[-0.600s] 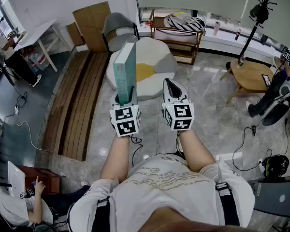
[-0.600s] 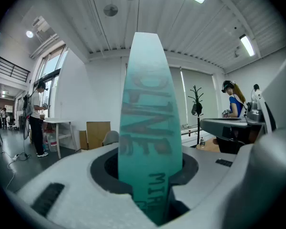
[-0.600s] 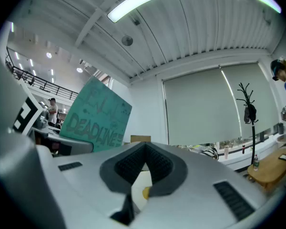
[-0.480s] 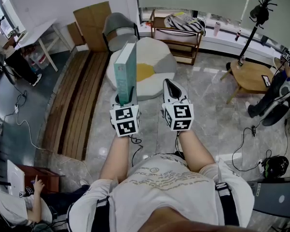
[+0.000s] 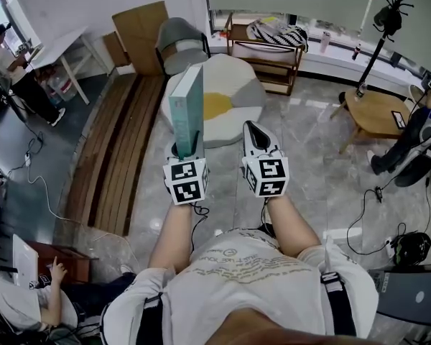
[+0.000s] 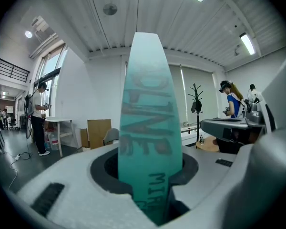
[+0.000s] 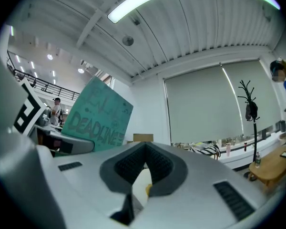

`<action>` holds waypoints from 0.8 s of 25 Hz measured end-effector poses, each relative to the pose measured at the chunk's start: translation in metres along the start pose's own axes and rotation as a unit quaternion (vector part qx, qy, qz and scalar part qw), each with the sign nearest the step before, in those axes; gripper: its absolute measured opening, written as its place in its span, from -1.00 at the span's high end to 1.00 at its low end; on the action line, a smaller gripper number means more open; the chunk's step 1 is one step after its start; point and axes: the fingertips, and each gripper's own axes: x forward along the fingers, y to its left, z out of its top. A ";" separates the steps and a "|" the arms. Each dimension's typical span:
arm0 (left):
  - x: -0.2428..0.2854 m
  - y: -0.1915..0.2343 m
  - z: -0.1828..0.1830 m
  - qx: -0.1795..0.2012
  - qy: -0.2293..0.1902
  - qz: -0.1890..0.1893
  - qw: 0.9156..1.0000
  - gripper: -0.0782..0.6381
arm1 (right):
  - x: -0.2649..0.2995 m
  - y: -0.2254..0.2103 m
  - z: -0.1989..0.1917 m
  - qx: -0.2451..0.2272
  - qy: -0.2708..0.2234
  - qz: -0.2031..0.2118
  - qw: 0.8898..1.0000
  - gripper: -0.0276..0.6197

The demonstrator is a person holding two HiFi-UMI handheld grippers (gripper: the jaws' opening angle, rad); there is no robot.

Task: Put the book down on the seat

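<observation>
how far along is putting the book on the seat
Done: the book is gripped upright in the left gripper. In hand: it's held aloft, short of the seat. Left: lowering it onto the seat and letting go. The right gripper is shut, empty.

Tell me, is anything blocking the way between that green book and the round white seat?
Nothing visible does. The left gripper holds the book upright, and the seat lies just ahead of it, with only open space between them.
</observation>
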 end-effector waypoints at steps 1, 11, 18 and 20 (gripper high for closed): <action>0.000 -0.002 -0.003 0.000 0.001 0.000 1.000 0.32 | -0.001 0.001 -0.003 0.002 0.003 0.004 1.000 0.83; 0.027 -0.009 -0.008 -0.010 0.016 0.010 1.000 0.32 | 0.021 -0.015 -0.015 0.011 0.020 0.030 0.999 0.83; 0.073 -0.018 0.010 -0.013 0.014 0.024 1.000 0.32 | 0.055 -0.051 -0.004 0.007 0.014 0.045 0.999 0.83; 0.090 -0.023 0.015 -0.015 0.014 0.028 0.999 0.32 | 0.065 -0.063 -0.002 0.006 0.012 0.051 0.999 0.83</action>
